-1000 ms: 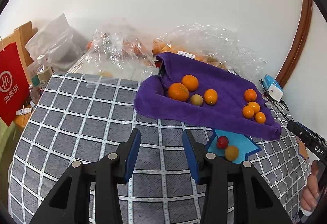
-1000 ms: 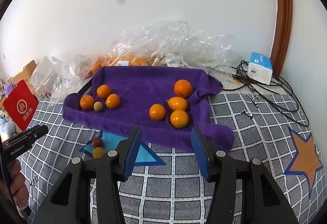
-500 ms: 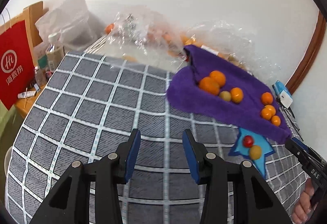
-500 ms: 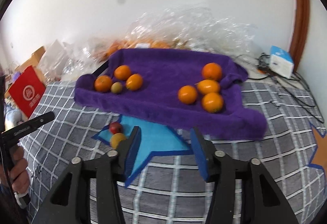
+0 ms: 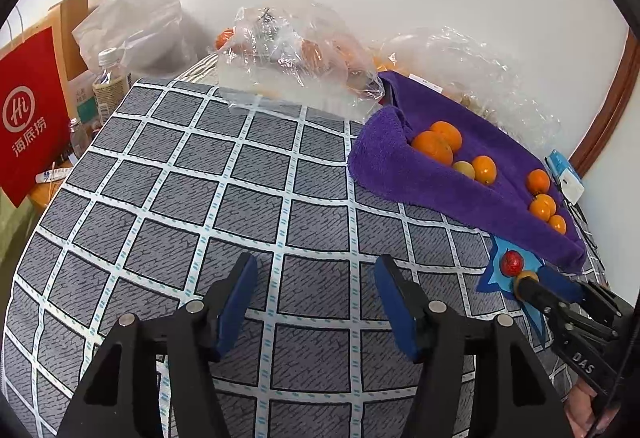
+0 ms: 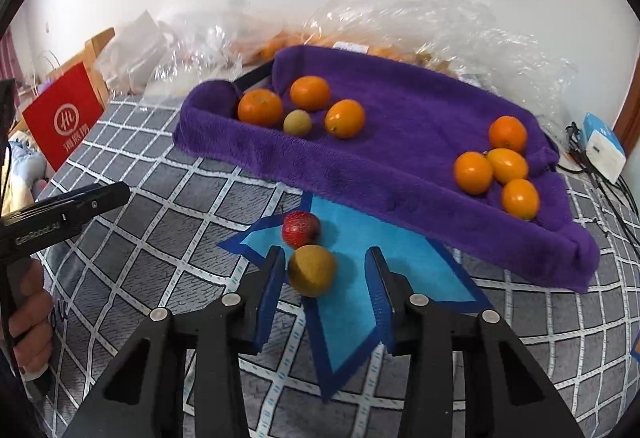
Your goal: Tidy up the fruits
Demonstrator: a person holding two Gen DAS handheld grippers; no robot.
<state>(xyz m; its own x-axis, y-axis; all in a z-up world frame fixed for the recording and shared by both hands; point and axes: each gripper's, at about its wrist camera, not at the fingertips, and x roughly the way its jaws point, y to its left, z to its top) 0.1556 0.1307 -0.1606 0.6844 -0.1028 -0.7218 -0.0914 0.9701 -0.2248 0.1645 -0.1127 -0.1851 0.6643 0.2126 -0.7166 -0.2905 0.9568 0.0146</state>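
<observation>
A tray draped in a purple towel (image 6: 400, 158) holds two groups of oranges (image 6: 496, 166), the left group (image 6: 260, 106) with a small yellow-green fruit (image 6: 297, 122). On a blue star patch (image 6: 360, 298) in front lie a red fruit (image 6: 300, 229) and a yellow-brown fruit (image 6: 312, 270). My right gripper (image 6: 326, 270) is open with the yellow-brown fruit between its fingers, near the left one. My left gripper (image 5: 316, 286) is open and empty over the checked cloth, left of the tray (image 5: 460, 182). The red fruit (image 5: 512, 263) also shows in the left wrist view.
Clear plastic bags with fruit (image 5: 296, 54) lie behind the tray by the wall. A red paper bag (image 5: 28, 110) and bottles (image 5: 110, 82) stand off the left edge. A white and blue box (image 6: 602, 146) and cables lie at the right.
My right gripper has moved forward and down to the two fruits on the blue star, bracketing the yellow-brown one. My left gripper has swung left, away from the tray.
</observation>
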